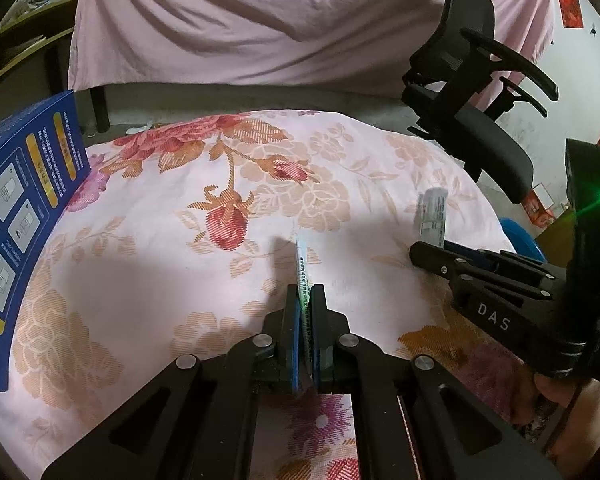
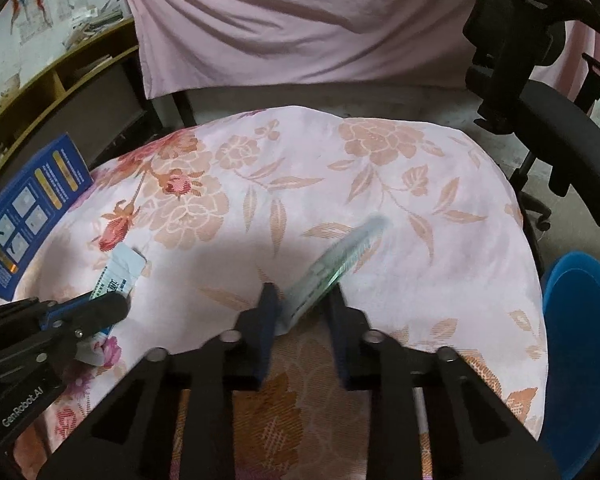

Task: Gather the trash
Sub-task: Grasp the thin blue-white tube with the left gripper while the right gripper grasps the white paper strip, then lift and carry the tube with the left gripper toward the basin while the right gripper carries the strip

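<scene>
A thin paper wrapper (image 1: 303, 276) is pinched edge-on by the closed left gripper (image 1: 305, 300) above the flowered cloth (image 1: 148, 248). A second wrapper (image 2: 332, 264) (light, easily bent) is held slanted in the narrowed right gripper (image 2: 304, 304).

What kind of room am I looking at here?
Probably a bedroom or home study. A floral cloth covers the work surface, pink fabric hangs behind it, a black office chair stands at the right, and wooden shelves hold papers at the left.
</scene>
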